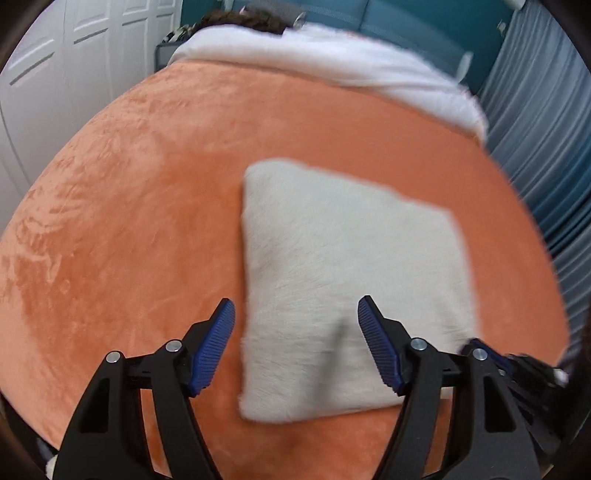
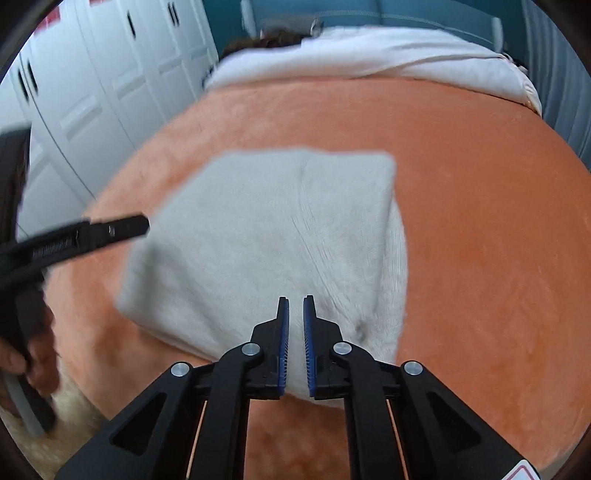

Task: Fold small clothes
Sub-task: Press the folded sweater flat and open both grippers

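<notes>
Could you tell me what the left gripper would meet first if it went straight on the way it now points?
Probably the folded grey garment: the open left gripper hangs over its near-left part, though depth is unclear.

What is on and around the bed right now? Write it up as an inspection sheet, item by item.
Surface: orange blanket covering the bed, plush and smooth.
Job's things: grey cloth, folded to a rough rectangle, lying flat on the blanket.
Clutter: white duvet bunched at the far end, something dark beyond it.
Grippers: left gripper open over the cloth's near left part, holding nothing; right gripper nearly shut at the cloth's near edge, whether it pinches fabric is unclear.
Cables: nothing seen.
Surroundings: white closet doors on the left, teal wall behind, grey curtain on the right.
</notes>
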Demonstrator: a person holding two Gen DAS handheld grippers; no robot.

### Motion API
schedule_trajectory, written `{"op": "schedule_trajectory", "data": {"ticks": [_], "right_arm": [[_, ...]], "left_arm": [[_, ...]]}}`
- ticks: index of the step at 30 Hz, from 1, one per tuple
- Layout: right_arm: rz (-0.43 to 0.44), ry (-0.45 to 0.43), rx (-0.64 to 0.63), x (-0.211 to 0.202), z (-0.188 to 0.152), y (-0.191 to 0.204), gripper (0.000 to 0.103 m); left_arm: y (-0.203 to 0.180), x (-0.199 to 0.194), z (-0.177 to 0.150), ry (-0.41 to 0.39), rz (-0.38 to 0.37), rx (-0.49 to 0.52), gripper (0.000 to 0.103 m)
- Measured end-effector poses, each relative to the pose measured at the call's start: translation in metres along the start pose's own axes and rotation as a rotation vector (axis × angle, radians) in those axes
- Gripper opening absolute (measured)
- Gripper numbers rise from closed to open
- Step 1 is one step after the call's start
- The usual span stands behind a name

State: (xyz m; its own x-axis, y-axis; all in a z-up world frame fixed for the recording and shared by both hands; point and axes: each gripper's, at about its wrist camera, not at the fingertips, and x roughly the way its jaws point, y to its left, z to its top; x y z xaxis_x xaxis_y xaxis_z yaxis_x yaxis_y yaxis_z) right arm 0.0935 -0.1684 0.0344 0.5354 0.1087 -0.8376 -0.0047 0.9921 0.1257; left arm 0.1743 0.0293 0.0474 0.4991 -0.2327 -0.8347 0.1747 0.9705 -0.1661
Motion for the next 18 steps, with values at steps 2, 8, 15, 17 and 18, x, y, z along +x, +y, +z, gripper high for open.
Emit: {"op": "schedule_trajectory", "data": {"ticks": [2,8,15,17,18], "right_arm": [[-0.028,0.097,0.010,0.031,-0.013,-0.015,0.000],[-0.011,0.105,0.022,0.032,-0.002,-0.015,0.000],[-0.033,0.098,0.075,0.017,-0.021,-0.021,0.000],[-0.005,0.100,0.121,0.019,-0.026,-0.027,0.000],[0.007,0.085,0.145,0.010,-0.024,-0.028,0.000]], "left_arm": [[0.006,0.027,-0.012,0.092,0.027,0.000,0.066],[0.013,0.033,-0.023,0.103,0.018,-0.026,0.073],[-0.006,-0.020,-0.047,0.013,0.021,0.050,0.070],[-0.015,-0.022,-0.058,0.020,0.029,0.092,0.070],[-0.020,-0.024,-0.063,0.021,0.030,0.109,0.070]]}}
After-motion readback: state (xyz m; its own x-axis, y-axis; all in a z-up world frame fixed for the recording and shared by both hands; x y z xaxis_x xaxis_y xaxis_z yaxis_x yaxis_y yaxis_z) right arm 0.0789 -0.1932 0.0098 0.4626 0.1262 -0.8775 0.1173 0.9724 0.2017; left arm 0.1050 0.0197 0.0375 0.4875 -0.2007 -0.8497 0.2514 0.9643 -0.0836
